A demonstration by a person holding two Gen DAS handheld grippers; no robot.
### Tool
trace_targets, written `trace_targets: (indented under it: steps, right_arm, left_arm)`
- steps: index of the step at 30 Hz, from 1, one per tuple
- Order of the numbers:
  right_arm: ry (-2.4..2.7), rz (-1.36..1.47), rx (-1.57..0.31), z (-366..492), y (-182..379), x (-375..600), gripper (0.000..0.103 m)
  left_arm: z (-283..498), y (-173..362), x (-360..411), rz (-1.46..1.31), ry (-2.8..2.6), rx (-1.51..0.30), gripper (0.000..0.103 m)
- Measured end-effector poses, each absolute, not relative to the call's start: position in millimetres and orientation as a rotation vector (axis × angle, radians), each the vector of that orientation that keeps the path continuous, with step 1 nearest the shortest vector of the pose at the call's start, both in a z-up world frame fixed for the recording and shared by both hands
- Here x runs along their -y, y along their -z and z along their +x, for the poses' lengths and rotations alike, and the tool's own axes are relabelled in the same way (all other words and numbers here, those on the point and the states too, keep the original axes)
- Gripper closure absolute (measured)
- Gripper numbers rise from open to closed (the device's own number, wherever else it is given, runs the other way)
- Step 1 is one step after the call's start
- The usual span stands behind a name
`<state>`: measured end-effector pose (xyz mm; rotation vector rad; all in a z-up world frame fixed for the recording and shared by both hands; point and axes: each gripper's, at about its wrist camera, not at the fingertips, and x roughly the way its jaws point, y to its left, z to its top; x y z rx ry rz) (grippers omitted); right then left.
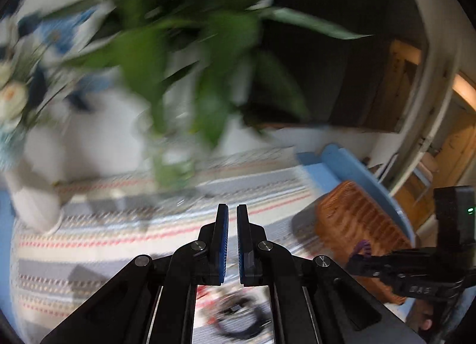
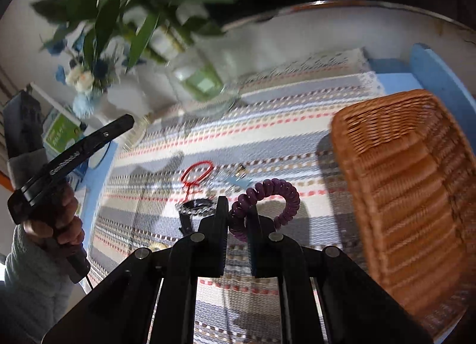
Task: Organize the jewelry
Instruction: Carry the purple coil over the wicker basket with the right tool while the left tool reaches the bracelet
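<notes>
My right gripper (image 2: 237,210) is shut on a purple spiral bracelet (image 2: 276,192), held above the striped cloth just left of a brown wicker basket (image 2: 407,183). On the cloth lie a red cord bracelet (image 2: 197,173), a dark beaded bracelet (image 2: 196,207) and a small blue piece (image 2: 235,179). My left gripper (image 1: 232,210) has its jaws nearly together with nothing between them, raised over the cloth. It also shows in the right wrist view (image 2: 125,121). The right gripper and the purple bracelet (image 1: 363,250) appear at the right of the left wrist view, beside the basket (image 1: 357,219).
A glass vase with green leaves (image 2: 202,85) stands at the back of the striped cloth (image 2: 267,136). A white vase of blue and white flowers (image 2: 86,82) is at the back left. The blue table edge (image 2: 440,76) runs behind the basket.
</notes>
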<state>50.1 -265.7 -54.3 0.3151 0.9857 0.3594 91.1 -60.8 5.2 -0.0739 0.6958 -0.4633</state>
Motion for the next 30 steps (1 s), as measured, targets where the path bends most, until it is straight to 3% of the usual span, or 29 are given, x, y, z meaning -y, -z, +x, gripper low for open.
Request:
trace_targets:
  steps: [8,18,28,30]
  right_arm:
    - [-0.228,0.384,-0.930,37.7,37.7,344.4,0.091]
    - [-0.060,0.497,-0.934,9.5,52.6,458.7,0.091]
    - [-0.059,0.521,-0.958,-3.8,61.4,483.8,0.091]
    - [-0.074,0.517,-0.962,-4.3,61.4,480.0,0.091]
  left_arm:
    - [90.5,-26.2,165.9,-0.021,0.570,-0.715,0.098]
    - [92.2,-7.1,264.7,0.040,0.695,-0.787,0.098]
    - [97.5,32.0,229.2,0.038,0.508,-0.901,0.097]
    - [107.3,38.8,203.8,0.078,0.417,-0.924,0.091]
